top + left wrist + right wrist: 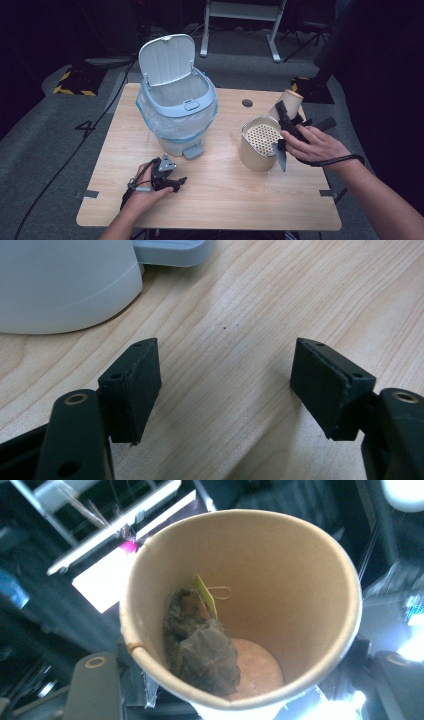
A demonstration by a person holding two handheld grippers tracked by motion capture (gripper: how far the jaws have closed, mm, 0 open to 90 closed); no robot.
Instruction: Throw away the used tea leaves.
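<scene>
Brown paper cup (240,605) is pinched in your right gripper (287,132), lifted and tilted near the right edge of the table (220,205), just behind the canister with the perforated strainer top (259,142). A used tea bag (200,640) lies inside the cup against its wall, so the emptying is, I think, not yet done. The bin (177,107) near the far edge stands with its lid up, ready. Your left gripper (167,180) rests spread and empty near the front edge.
</scene>
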